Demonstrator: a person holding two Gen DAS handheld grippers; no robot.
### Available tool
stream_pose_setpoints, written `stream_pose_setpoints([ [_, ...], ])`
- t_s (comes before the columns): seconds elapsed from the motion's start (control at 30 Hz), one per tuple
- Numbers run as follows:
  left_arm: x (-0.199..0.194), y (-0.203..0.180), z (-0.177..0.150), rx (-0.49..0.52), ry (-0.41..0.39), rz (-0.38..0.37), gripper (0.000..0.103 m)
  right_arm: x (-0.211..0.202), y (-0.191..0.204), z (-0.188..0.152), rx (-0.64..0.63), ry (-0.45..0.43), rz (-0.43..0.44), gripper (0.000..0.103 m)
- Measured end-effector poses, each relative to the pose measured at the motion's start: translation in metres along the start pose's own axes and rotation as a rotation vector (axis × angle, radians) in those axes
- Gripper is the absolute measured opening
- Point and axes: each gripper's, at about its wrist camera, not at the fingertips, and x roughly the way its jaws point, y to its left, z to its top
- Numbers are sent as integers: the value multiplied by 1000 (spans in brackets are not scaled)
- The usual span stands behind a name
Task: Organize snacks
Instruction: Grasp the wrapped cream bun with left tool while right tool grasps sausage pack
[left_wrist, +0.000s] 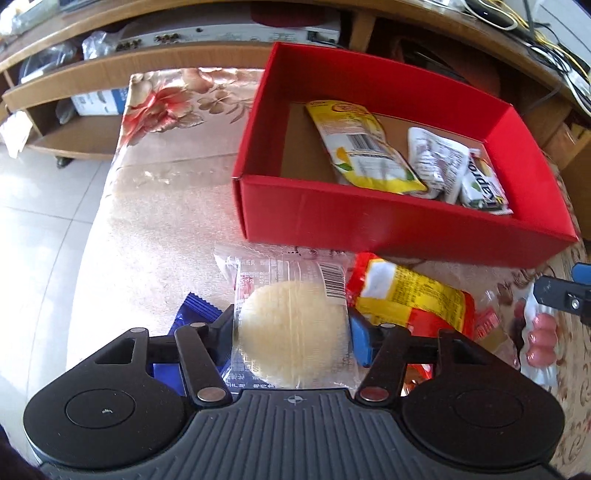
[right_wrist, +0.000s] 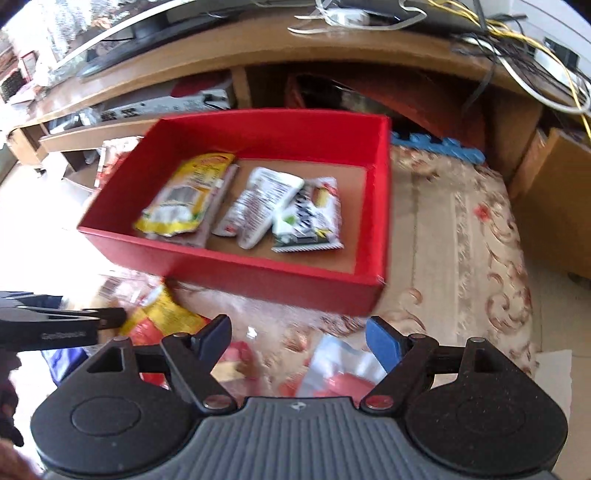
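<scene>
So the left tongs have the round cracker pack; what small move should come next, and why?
Probably carry it forward over the red box and release. The left tongs are shut on the round cracker pack, and bare cardboard shows left of the yellow packet.

I see a red box (left_wrist: 388, 221) with a brown floor, a yellow packet (left_wrist: 364, 147) and a white one (left_wrist: 436, 158) inside, a pale round cracker (left_wrist: 291, 332) in clear wrap, blue pads (left_wrist: 360, 341), and a beige floral cloth (left_wrist: 166, 166).
</scene>
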Motion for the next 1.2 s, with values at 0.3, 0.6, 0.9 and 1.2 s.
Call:
stream_pose_setpoints([
  [0.3, -25, -1, -6, -20, -41, -75, 66, 8, -28, -16, 89, 54, -24, 78],
  [0.6, -31, -16, -14, 7, -36, -148, 66, 36, -30, -28, 107, 110, -60, 85],
  [0.9, -32, -23, -14, 31, -32, -190, 66, 31, -14, -27, 14, 54, -96, 58],
  [1.2, -41, -33, -27, 84, -34, -224, 66, 7, -7, -50, 17, 53, -64, 37],
])
